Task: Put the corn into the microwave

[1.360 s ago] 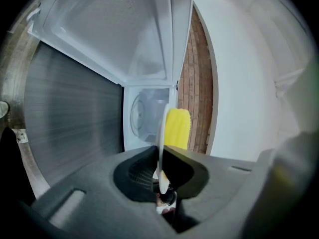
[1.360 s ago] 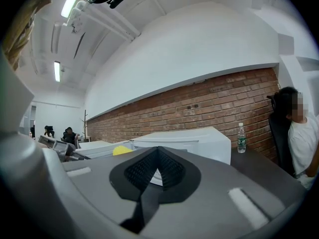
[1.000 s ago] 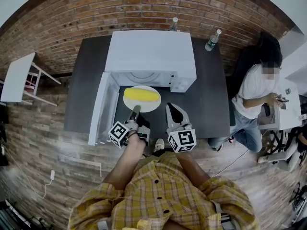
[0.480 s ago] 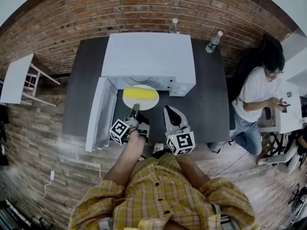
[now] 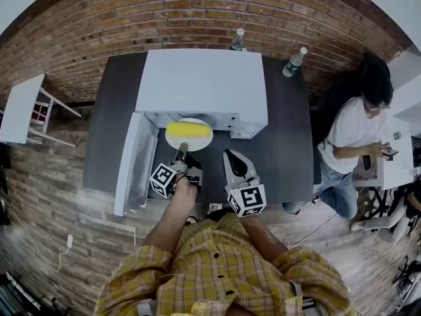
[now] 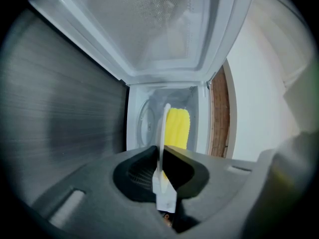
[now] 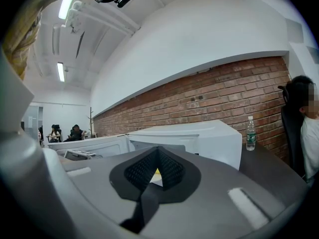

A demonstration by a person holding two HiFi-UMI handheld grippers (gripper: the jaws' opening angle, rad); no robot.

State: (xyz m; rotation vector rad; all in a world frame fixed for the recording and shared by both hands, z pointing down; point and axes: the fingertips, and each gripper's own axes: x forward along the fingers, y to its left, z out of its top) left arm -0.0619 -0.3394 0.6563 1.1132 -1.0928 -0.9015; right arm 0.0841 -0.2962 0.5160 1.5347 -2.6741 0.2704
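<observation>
Before a brick wall (image 5: 197,5), on a dark table (image 5: 289,137), insertion is judged under way: the corn (image 5: 187,131) lies on a white plate (image 5: 207,139) at the mouth of the microwave (image 5: 204,84), the plate's 6 o'clock rim clamped by the left gripper (image 5: 180,160). A level push toward 12 o'clock is called for. The jaws of the right gripper (image 5: 233,163) are together, with nothing held
</observation>
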